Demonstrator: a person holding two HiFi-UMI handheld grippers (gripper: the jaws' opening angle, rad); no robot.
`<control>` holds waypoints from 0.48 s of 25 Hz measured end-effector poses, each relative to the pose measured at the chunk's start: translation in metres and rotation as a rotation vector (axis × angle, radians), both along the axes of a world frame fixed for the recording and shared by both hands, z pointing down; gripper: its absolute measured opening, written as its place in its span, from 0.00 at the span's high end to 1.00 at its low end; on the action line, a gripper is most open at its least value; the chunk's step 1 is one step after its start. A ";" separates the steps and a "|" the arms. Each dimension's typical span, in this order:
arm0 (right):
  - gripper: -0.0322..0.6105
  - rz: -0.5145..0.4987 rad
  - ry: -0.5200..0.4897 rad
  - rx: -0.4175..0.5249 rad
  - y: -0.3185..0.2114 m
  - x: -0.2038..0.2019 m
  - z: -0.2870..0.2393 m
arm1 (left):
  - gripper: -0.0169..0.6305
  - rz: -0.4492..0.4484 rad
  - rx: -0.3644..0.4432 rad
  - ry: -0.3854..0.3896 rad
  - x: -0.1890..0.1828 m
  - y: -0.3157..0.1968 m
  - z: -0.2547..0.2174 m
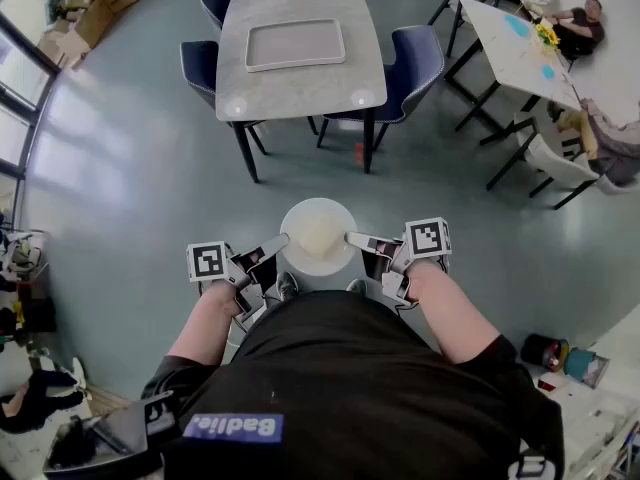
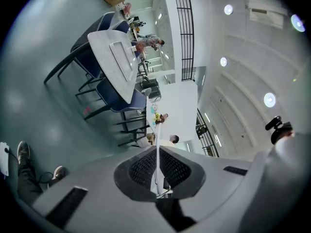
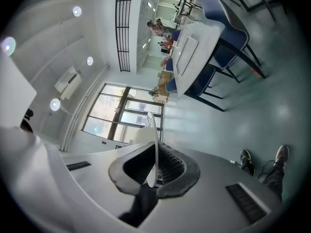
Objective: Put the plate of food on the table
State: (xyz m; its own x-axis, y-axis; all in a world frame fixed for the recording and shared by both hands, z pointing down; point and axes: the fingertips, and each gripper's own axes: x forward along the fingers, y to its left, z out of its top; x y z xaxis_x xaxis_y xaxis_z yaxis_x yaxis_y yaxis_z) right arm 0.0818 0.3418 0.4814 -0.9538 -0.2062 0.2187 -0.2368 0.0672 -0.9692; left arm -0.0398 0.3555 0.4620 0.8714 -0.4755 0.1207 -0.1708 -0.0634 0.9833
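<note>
The left hand-held gripper (image 1: 281, 240) and the right hand-held gripper (image 1: 352, 237) each clamp an opposite rim of the plate of food (image 1: 318, 236). It is held above the floor (image 1: 140, 168), well apart from the grey worktop (image 1: 300, 88) bearing a tray (image 1: 295, 45).

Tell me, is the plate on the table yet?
Not yet. Done: the left gripper and right gripper are each shut on the white plate of food. In hand: it is held above the floor, away from the grey table. Left: reach the table and set it down.
</note>
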 end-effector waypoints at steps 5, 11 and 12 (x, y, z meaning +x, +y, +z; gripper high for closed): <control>0.92 -0.002 0.010 -0.002 0.000 0.002 0.001 | 0.94 -0.004 -0.007 0.006 0.001 0.000 0.000; 0.92 -0.007 0.012 -0.002 -0.001 0.001 0.001 | 0.94 -0.009 -0.009 0.000 -0.001 0.001 0.002; 0.92 -0.008 0.014 -0.003 -0.001 0.001 0.001 | 0.94 -0.011 -0.009 0.000 -0.001 0.000 0.003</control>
